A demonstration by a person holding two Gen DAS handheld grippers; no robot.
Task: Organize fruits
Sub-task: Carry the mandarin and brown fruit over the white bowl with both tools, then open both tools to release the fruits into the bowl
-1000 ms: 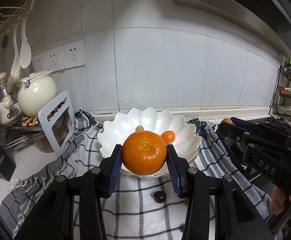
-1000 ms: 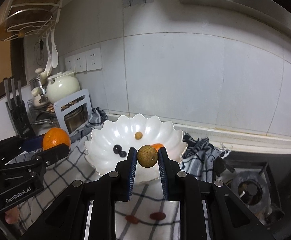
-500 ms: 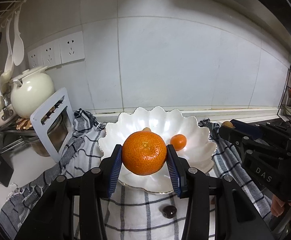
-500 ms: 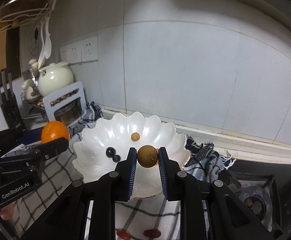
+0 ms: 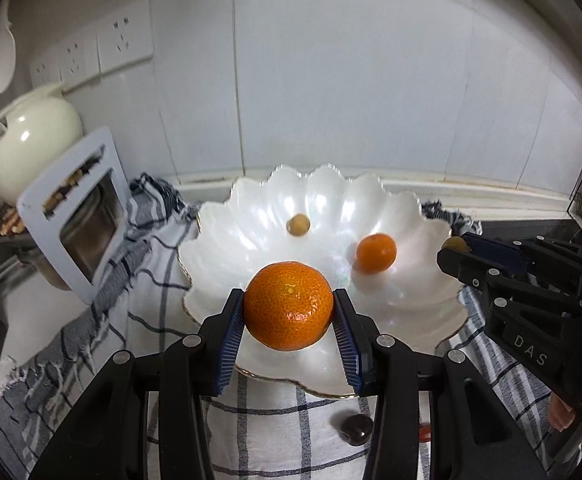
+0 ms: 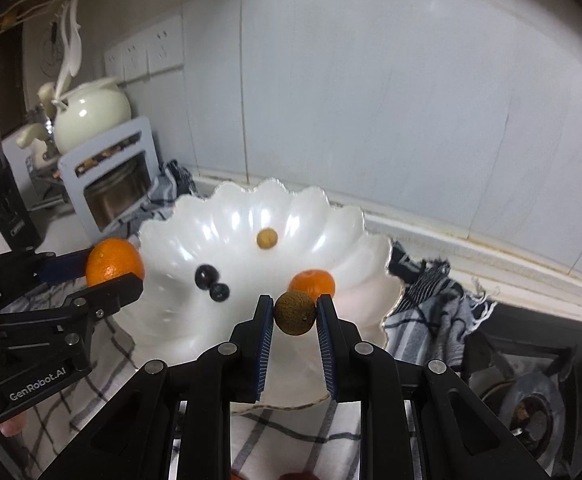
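The bowl (image 6: 171,320) already holds a small orange (image 6: 314,282), two dark berries (image 6: 211,282) and a tan fruit (image 6: 267,238). The left claw (image 5: 289,320) grips a big orange (image 5: 289,306), the right claw (image 6: 294,316) a brown fruit (image 6: 295,313), both over the bowl. One dark fruit (image 5: 355,429) lies on the checked cloth (image 5: 267,436).

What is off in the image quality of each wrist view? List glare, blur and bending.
Left wrist view: bowl shows soft white glare; small orange and teapot look soft; wall tiles curve. Right wrist view: dimmer, dark corners; blueberries smeared; wall seams bend; brown fruit stays sharp.
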